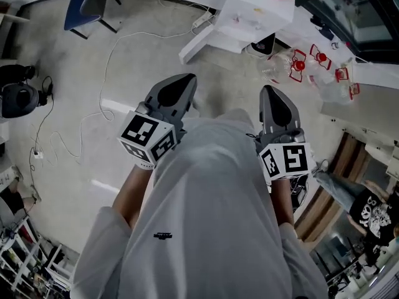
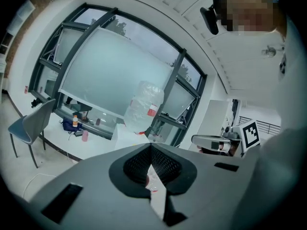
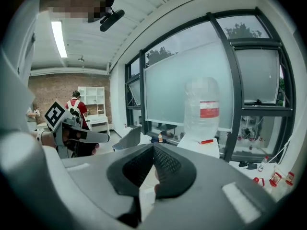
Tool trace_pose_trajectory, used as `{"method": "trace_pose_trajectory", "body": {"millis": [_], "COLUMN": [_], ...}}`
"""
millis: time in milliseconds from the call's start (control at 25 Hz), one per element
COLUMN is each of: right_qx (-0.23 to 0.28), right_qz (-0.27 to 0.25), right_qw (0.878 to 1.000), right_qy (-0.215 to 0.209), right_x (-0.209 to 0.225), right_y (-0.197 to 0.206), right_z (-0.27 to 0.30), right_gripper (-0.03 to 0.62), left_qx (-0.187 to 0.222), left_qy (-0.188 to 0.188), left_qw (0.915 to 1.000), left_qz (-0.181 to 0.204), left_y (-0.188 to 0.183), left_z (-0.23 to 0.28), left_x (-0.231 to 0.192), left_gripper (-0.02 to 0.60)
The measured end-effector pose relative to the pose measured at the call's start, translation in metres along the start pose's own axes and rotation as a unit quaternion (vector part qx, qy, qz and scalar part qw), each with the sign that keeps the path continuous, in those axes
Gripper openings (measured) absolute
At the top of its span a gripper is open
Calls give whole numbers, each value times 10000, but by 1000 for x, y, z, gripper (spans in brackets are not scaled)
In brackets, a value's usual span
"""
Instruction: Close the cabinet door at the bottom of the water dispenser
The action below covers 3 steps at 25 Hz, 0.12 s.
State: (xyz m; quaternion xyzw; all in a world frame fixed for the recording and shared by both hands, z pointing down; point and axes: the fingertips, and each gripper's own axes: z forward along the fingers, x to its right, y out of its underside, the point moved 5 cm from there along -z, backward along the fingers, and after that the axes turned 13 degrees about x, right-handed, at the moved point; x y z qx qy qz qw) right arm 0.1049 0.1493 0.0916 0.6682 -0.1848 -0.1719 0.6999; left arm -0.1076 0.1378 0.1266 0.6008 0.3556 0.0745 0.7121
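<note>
The white water dispenser (image 1: pixel 252 8) stands ahead on the floor, and a white panel (image 1: pixel 198 42) juts out at its base, which looks like the open cabinet door. In both gripper views a clear water bottle (image 2: pixel 144 107) (image 3: pixel 201 107) sits on top of the dispenser. The door itself is hidden behind the jaws in both gripper views. My left gripper (image 1: pixel 177 83) (image 2: pixel 151 145) and right gripper (image 1: pixel 274 95) (image 3: pixel 153 145) are held side by side at chest height, well short of the dispenser. Both are shut, tips touching, with nothing in them.
A blue chair (image 1: pixel 87 2) stands at the far left. A white cable (image 1: pixel 112 61) and a power strip (image 1: pixel 202 20) lie on the floor. Red-and-clear items (image 1: pixel 312 61) sit right of the dispenser under the windows. A person in red (image 3: pixel 76 107) stands far off.
</note>
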Motion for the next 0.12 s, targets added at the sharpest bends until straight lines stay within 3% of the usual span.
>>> {"method": "trace_pose_trajectory", "body": {"millis": [120], "right_qx": [-8], "right_qz": [113], "right_qw": [9999], "right_qy": [-42], "right_x": [8], "right_y": [3], "right_z": [-23], "right_gripper": [11], "left_qx": [-27], "left_qy": [-80], "left_qw": [9999], "left_qz": [66], "left_y": [7], "left_z": [-2], "left_x": [23], "left_gripper": [0]}}
